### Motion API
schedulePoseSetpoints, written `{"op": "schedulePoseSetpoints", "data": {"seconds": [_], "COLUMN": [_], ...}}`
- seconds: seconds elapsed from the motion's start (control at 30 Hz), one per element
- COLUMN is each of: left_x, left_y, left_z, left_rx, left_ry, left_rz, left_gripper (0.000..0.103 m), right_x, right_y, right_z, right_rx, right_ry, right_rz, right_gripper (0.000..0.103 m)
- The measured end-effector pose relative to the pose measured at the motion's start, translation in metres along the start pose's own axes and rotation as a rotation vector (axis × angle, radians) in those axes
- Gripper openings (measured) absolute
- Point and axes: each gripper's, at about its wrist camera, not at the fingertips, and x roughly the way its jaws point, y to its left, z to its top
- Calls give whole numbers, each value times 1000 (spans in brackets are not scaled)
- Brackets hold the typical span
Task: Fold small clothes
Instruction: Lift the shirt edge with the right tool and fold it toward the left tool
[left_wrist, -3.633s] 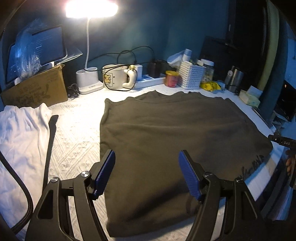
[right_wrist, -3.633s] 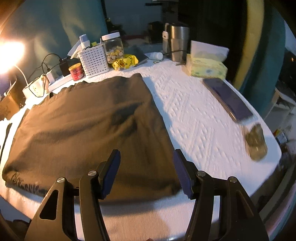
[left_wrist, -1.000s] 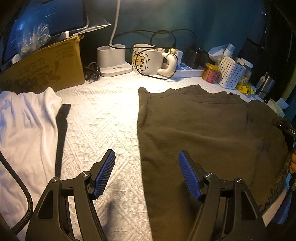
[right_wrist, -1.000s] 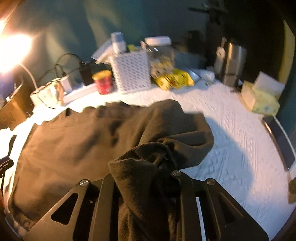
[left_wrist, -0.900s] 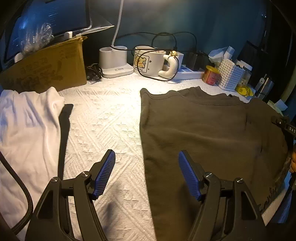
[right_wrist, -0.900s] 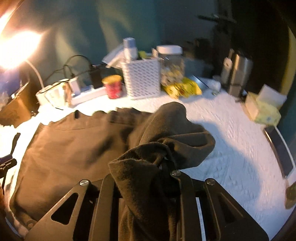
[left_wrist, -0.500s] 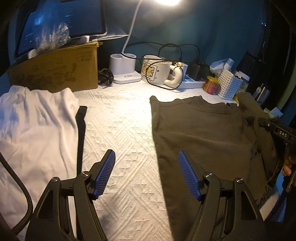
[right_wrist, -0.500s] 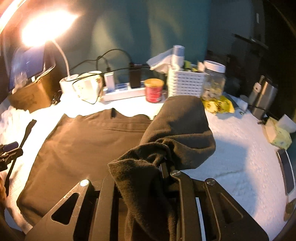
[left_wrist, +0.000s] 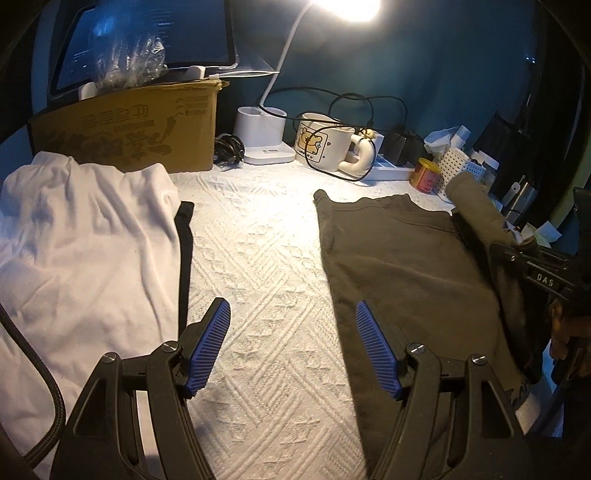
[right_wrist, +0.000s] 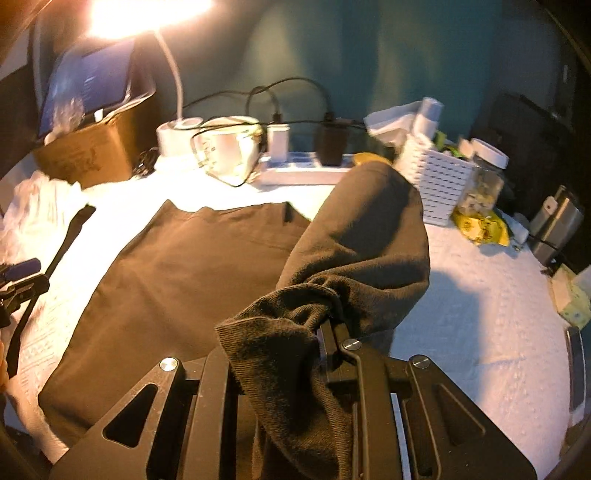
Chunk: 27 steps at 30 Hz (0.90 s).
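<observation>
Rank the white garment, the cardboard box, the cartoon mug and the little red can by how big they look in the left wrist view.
1. white garment, though it lies nearest the camera
2. cardboard box
3. cartoon mug
4. red can, smallest, and also farthest away

On the counter (left_wrist: 258, 266) a shirt (left_wrist: 399, 266) is spread flat to the right, its far right edge lifted and draped back over itself, clamped in the right tongs (right_wrist: 325, 332). Well apart to the left a second garment (left_wrist: 85, 236) is laid. The bare strip between them is overhung by the left tongs (left_wrist: 293, 347). Behind the second garment a cardboard box (left_wrist: 129, 129) is set; rightward along the back a lamp base (left_wrist: 262, 136), a mug (left_wrist: 325, 147) and a basket (right_wrist: 439, 184) are lined up.
</observation>
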Motion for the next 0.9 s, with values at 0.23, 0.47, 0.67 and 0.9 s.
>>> {"op": "schedulePoseSetpoints", "data": {"seconds": [0.23, 0.47, 0.67, 0.9], "left_x": [-5, -12, -18, -29], "left_y": [10, 16, 22, 24], "left_z": [-3, -5, -9, -13], "left_rx": [-14, -24, -38, -38], "left_ry": [-3, -12, -13, -27], "left_rz": [5, 5, 12, 28], "left_gripper": [71, 71, 71, 71], "right_x": [15, 27, 20, -4], "right_y": [35, 61, 84, 139], "right_z": [-6, -2, 1, -11], "right_rx": [-45, -69, -88, -217], "right_ry": [40, 82, 114, 118], "right_rz": [54, 86, 218, 355], "right_gripper": [20, 20, 27, 53]}}
